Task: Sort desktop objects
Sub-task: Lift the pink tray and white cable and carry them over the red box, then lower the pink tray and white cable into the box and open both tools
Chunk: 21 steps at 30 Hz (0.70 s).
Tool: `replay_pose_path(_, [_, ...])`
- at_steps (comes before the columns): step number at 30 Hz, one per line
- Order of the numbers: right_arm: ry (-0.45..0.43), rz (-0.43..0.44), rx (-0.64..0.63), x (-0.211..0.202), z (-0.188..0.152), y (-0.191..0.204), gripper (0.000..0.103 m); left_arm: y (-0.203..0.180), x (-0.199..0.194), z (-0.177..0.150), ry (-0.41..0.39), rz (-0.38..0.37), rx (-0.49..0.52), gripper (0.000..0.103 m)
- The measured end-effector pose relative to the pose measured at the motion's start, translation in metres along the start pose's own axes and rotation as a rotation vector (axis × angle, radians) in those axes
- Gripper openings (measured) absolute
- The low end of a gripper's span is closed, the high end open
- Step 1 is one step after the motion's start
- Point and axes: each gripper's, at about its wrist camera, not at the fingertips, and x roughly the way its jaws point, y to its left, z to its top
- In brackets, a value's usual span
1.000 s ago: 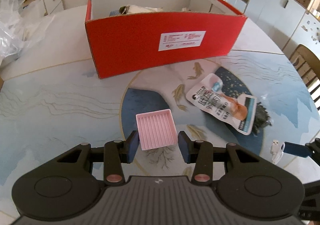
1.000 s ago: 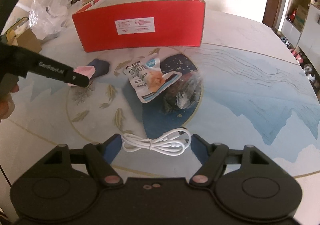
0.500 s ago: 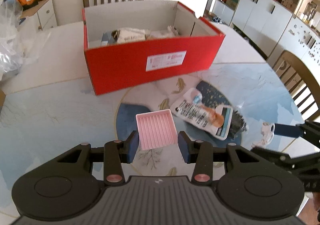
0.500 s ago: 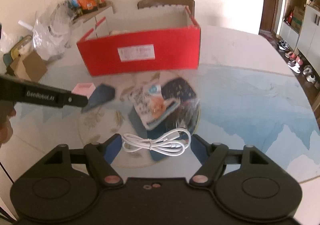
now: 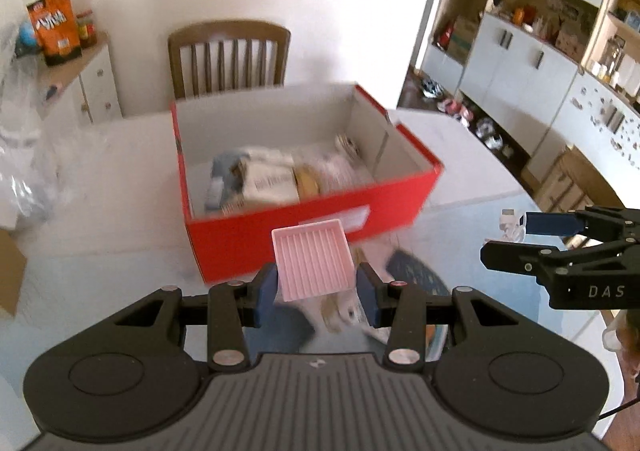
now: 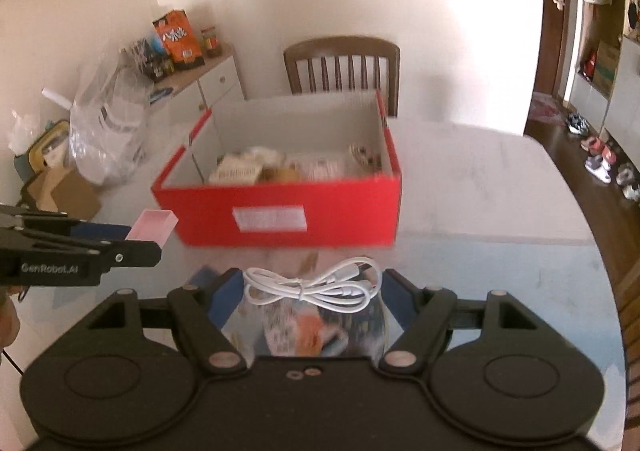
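My left gripper (image 5: 316, 287) is shut on a pink ribbed tray (image 5: 312, 259) and holds it in the air just in front of the open red box (image 5: 304, 235). The tray also shows in the right wrist view (image 6: 154, 227). My right gripper (image 6: 312, 291) is shut on a coiled white USB cable (image 6: 308, 287), held above the table in front of the red box (image 6: 320, 211). The box holds several packets (image 5: 276, 179). A snack packet (image 6: 304, 327) lies on the table under the cable.
A wooden chair (image 5: 228, 55) stands behind the box. A white cabinet with an orange bag (image 5: 54, 27) and clear plastic bags (image 6: 108, 127) are at the left. White cupboards (image 5: 520, 67) line the right. The round table's edge (image 6: 592, 235) curves at the right.
Both grippers have risen from the table and moved toward the red box, carrying the pink tray and the white cable. The box's inside now shows from above.
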Motion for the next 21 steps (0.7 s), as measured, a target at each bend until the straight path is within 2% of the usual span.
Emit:
replay_pose_path(12, [-0.043,0.011,-0.112,0.039,0.061,0.006,0.075,0.022,0.02,0.068,-0.069,0.058,0.025,0.042])
replay_pose_path(21, [-0.009,0.042,-0.112,0.081,0.086,0.002,0.075,0.036,0.066,0.111,-0.04,0.062,0.021,0.042])
